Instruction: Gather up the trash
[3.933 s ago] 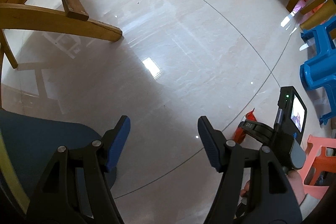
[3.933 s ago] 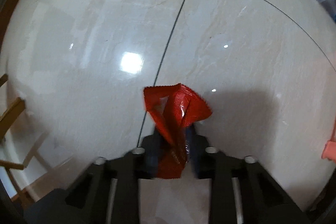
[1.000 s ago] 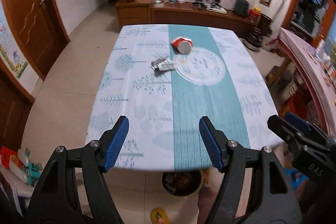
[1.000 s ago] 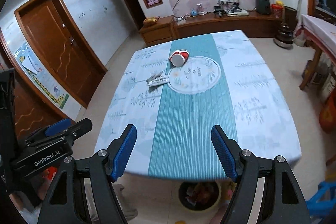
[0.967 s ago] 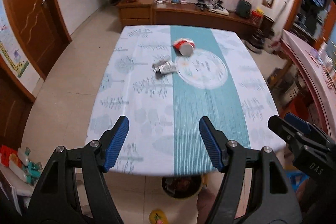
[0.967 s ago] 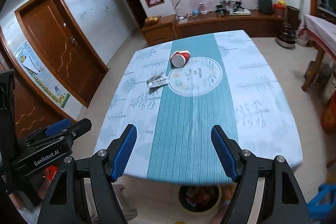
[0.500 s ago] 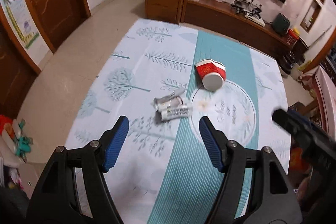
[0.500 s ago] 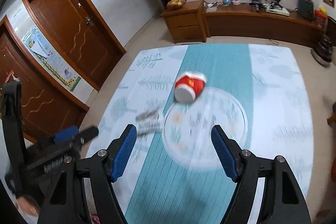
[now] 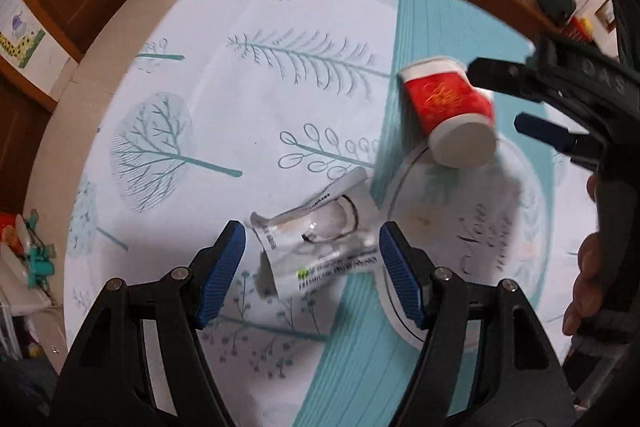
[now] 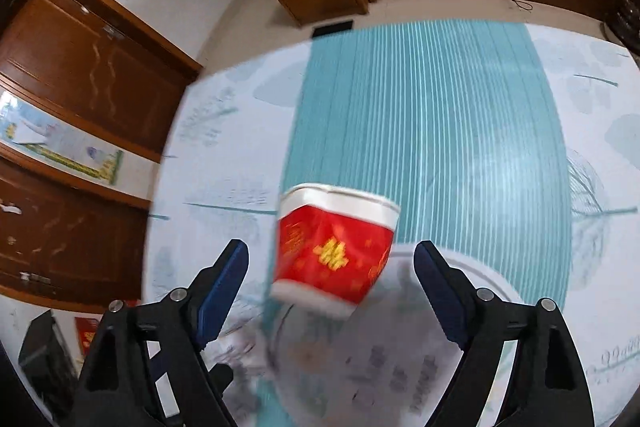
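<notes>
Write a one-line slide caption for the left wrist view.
Left gripper, fingers open, above a crumpled clear wrapper on the tablecloth; tipped red paper cup beyond.

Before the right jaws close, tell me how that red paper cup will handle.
The red paper cup lies on its side, so a nudge would probably roll it. Its thin wall likely crumples under a hard squeeze. It looks empty, hence light.

Your left wrist camera looks steeply down, close over a crumpled wrapper [image 9: 320,247] on the tablecloth [image 9: 200,87]; your right wrist camera tilts down near the tipped red paper cup [image 10: 334,255], which both views share.
</notes>
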Action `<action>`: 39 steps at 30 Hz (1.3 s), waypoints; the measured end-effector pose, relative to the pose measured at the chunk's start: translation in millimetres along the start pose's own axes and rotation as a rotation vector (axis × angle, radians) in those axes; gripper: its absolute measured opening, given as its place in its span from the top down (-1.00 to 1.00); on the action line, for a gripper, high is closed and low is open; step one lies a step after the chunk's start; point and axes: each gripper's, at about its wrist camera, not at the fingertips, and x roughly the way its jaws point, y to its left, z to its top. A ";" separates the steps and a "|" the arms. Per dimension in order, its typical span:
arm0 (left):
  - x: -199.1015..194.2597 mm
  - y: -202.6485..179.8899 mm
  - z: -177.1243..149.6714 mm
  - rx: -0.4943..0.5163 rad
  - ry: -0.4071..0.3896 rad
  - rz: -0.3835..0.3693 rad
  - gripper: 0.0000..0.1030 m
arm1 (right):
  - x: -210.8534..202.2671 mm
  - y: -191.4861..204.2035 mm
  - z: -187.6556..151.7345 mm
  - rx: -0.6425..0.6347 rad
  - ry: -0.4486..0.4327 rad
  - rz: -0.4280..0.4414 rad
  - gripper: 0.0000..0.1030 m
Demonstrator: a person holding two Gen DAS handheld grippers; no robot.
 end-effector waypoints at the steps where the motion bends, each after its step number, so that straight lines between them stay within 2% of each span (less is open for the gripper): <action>1: 5.1 -0.6 0.3 0.003 0.009 0.006 -0.30 | 9.1 0.3 2.8 -0.007 0.015 -0.011 -0.67; 4: 22.5 -1.7 2.2 0.005 0.033 0.021 -0.30 | 35.7 1.4 3.9 -0.032 0.073 -0.042 -0.67; 5: 26.2 -2.1 2.3 0.005 0.038 0.021 -0.30 | 36.1 5.5 0.9 -0.061 0.052 -0.051 -0.61; 7: 32.3 -2.3 1.6 0.007 0.047 0.034 -0.29 | 41.0 13.4 -1.7 -0.117 0.046 -0.070 -0.36; 8: 32.0 -3.8 0.7 0.018 0.030 0.043 -0.27 | 41.4 15.9 -3.1 -0.142 0.040 -0.064 -0.36; 11: 30.3 -4.5 -2.9 0.021 0.004 0.054 -0.04 | 41.7 15.2 -8.4 -0.152 0.041 -0.044 -0.28; 13: 27.2 -3.0 -6.3 0.016 -0.018 0.064 0.50 | 38.2 13.8 -12.1 -0.155 0.022 -0.031 -0.08; 14: 26.2 -1.6 -8.7 0.011 -0.022 0.069 0.65 | 33.8 11.5 -14.6 -0.150 0.013 -0.008 0.00; 15: 25.5 -0.1 -11.5 0.010 -0.026 0.084 0.94 | 30.1 9.7 -16.9 -0.144 0.010 0.003 0.05; 16: 25.2 0.9 -14.2 0.012 -0.022 0.086 1.00 | 27.3 9.6 -19.8 -0.143 0.006 0.009 0.06; 22: -0.6 6.9 -32.5 0.034 -0.080 0.096 1.00 | 1.8 6.1 -47.5 -0.121 -0.019 0.053 0.08; 29: -50.4 10.6 -67.2 0.063 -0.136 0.077 1.00 | -56.3 8.3 -92.8 -0.089 -0.067 0.104 0.08; 35: -103.1 23.6 -106.2 0.123 -0.204 0.040 1.00 | -112.9 21.7 -151.6 -0.069 -0.119 0.112 0.08; 39: -132.8 42.8 -137.5 0.184 -0.234 -0.013 1.00 | -149.4 33.7 -209.3 -0.034 -0.174 0.080 0.08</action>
